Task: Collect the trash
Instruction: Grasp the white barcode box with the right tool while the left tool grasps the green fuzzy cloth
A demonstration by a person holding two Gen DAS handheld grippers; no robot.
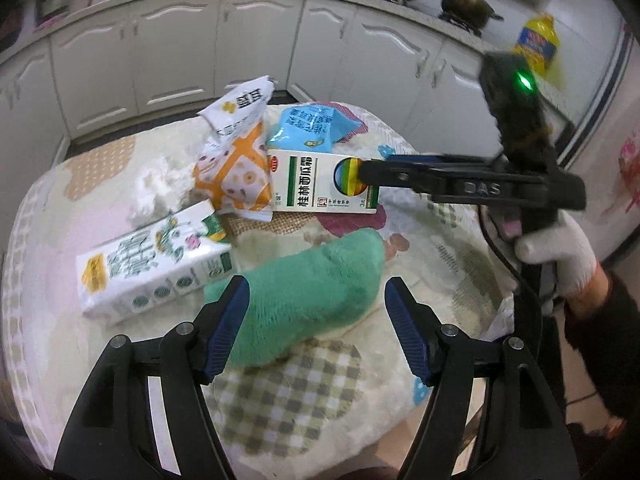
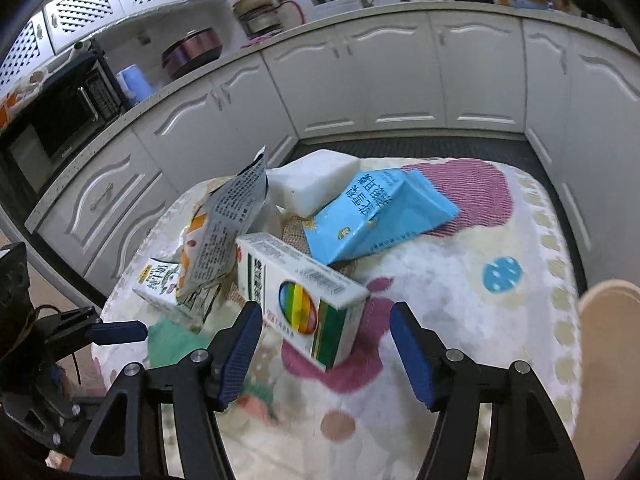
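Note:
On the patterned table cover [image 1: 280,400] lie a milk carton [image 1: 152,268], an orange-and-white snack bag [image 1: 236,160], a blue packet [image 1: 304,128] and a white medicine box [image 1: 316,182] with a rainbow logo. My left gripper [image 1: 318,320] is open over a green fluffy cloth [image 1: 312,292], which lies between its fingers. The right gripper [image 2: 326,344] is open too, with the near end of the medicine box [image 2: 300,284] between its blue pads, which do not press it. From the left wrist, the right gripper [image 1: 366,174] reaches in sideways to that box.
A white foam block [image 2: 312,184] sits behind the blue packet [image 2: 376,212]. White kitchen cabinets [image 2: 400,80] ring the table, with a microwave [image 2: 52,120] at left. A gloved hand [image 1: 560,256] holds the right gripper. A yellow oil bottle [image 1: 536,44] stands on the counter.

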